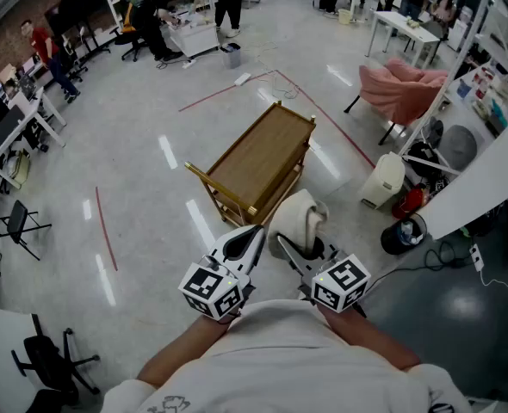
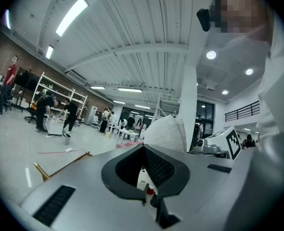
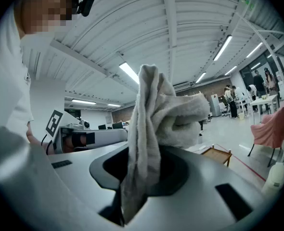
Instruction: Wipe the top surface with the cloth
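Cloth (image 1: 303, 216) bunched in the right gripper's (image 1: 290, 246) clamped jaws — left gripper (image 1: 252, 236) closed on nothing — should, I judge, reach the wooden cart (image 1: 277, 198) at 12 o'clock, land flat on its top shelf (image 1: 258, 157) and sweep in overlapping passes from 1 rim to the other.

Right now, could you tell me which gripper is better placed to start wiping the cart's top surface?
Right. The right gripper is shut on the cloth, with the wooden cart just ahead of it; the left gripper is shut and empty.
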Action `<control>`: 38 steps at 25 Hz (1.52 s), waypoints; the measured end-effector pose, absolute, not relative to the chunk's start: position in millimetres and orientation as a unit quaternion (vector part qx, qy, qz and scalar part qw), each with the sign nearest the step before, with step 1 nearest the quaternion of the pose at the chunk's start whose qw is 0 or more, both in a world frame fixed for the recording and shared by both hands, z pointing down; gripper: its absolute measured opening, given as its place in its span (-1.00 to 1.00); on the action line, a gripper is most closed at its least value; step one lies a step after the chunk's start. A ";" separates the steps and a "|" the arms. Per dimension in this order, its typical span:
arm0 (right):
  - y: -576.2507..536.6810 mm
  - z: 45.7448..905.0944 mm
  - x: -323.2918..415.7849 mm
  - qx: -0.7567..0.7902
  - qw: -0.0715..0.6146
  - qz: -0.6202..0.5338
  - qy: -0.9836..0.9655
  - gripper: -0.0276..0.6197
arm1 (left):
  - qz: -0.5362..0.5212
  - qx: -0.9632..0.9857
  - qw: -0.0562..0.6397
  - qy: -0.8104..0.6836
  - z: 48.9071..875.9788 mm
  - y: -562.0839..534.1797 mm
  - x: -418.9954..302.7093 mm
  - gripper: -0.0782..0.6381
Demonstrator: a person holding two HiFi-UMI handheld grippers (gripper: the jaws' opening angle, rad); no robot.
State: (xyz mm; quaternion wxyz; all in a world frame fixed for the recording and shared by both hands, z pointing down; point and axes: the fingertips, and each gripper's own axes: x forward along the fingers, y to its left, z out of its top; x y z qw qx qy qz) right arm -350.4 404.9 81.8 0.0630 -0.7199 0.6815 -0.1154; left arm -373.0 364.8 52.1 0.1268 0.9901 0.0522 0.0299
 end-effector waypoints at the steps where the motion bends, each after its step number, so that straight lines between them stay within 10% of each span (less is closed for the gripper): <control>1: 405.6 81.7 -350.5 -0.720 0.064 -0.116 0.681 -0.63 | 0.030 0.990 0.127 0.052 52.4 365.3 -373.1 -0.76; 38: 432.4 102.2 -75.0 -0.676 0.081 -0.141 0.719 -0.63 | 0.038 0.987 0.151 -0.031 78.3 380.4 -113.6 -0.76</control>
